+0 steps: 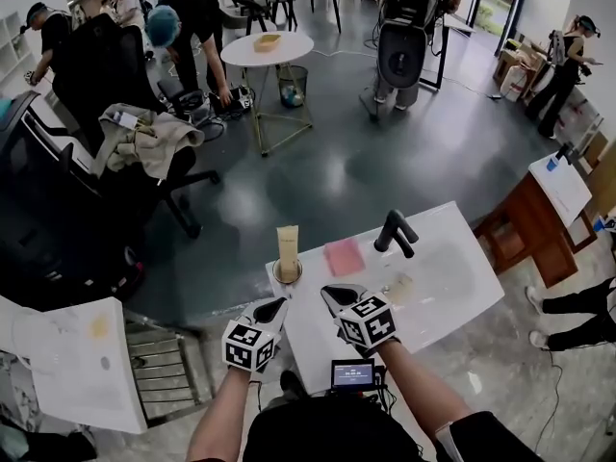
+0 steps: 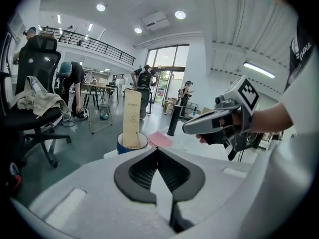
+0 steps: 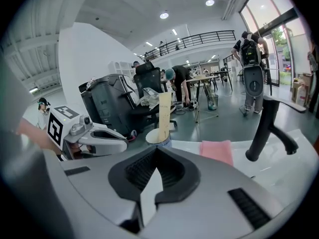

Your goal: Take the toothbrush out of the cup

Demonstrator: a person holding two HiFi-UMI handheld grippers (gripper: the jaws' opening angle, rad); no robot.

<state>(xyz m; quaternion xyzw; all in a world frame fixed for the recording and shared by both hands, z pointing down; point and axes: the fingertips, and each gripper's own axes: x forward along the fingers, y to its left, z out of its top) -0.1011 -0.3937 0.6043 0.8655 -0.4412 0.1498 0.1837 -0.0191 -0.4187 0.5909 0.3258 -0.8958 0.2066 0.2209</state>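
- At the near left corner of the white counter, the left gripper points toward the far side. Its claw is fully closed, the two pads meeting at the tips with nothing between them.
- Just beyond that gripper's tip, at the counter's far left edge, stands the cup, blue-sided with a pale rim. It stands upright, apart from both grippers.
- In the cup is the toothbrush, packed in a tall tan carton. It stands nearly upright, with most of its length above the rim. Neither gripper touches it.
- To the right of the left gripper, at about the same nearness, the right gripper is held over the counter, angled toward the far left where the cup stands. Its claw is closed too, the pad tips together and empty. The two grippers are close to each other but do not touch.
- Farther off and a little right of the cup, a pink cloth lies flat on the counter, clear of the cup.
- Right of the cloth a black faucet rises from the counter, its spout reaching toward the shallow basin at the right.
- Beyond the counter's far left side, a dark office chair with pale cloth draped over it stands on the grey floor, well apart from the counter.
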